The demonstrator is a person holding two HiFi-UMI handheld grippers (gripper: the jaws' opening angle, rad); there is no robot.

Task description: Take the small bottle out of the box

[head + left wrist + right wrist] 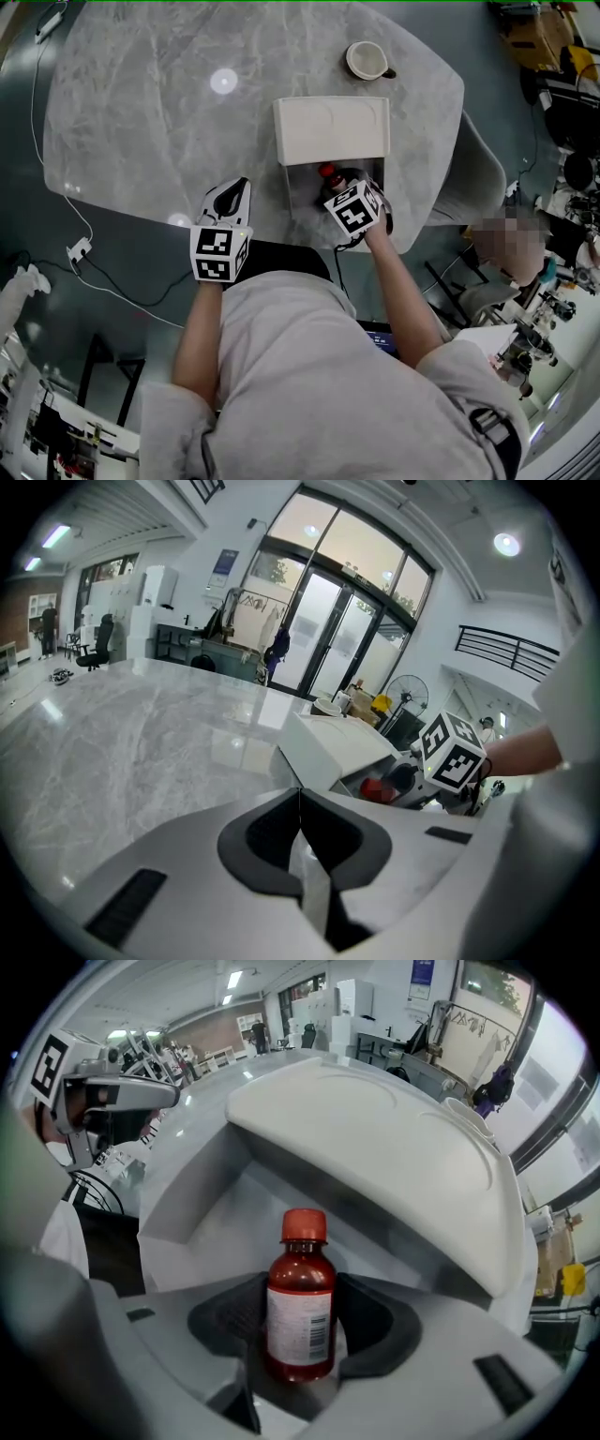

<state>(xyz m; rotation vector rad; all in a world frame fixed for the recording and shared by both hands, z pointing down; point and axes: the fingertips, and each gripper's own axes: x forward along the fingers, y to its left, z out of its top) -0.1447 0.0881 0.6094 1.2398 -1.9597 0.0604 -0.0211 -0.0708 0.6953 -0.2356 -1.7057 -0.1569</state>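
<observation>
A small brown bottle [300,1307] with a red cap and a white label stands upright inside the white box [192,1208], under its raised lid [375,1138]. My right gripper [300,1340] reaches into the box and is open, its dark pads standing on either side of the bottle. In the head view the red cap [327,172] shows just ahead of the right gripper [347,183]. My left gripper [238,187] hovers left of the box [330,129] over the table's near edge, shut with nothing in it. Its own view shows the box [337,747] and cap [373,787] to the right.
The box sits on a pale marble table [141,112] near its front edge. A white cup [367,61] stands behind the box at the far right. Cables [84,246] hang off the table's left side. Office furniture surrounds the table.
</observation>
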